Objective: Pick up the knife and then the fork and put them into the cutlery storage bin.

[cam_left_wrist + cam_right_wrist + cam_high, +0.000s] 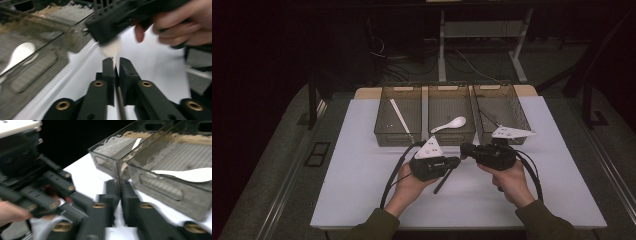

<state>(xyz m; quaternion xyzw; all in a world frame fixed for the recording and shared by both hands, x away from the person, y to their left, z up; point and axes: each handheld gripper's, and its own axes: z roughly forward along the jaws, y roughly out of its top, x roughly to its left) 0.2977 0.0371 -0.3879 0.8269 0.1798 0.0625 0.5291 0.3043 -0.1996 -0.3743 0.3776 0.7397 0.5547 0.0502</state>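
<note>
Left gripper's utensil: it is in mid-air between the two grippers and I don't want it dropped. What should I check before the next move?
1. Left gripper shut on the utensil: ok.
2. Right gripper has a hold on the utensil's white end: cannot tell, both gripper views are blurred.
3. Utensil's dark handle hanging free below the left gripper: ok.
4. Middle bin free: not ok, a white spoon lies in it.
5. Right bin has room: ok, its floor looks bare.
</note>
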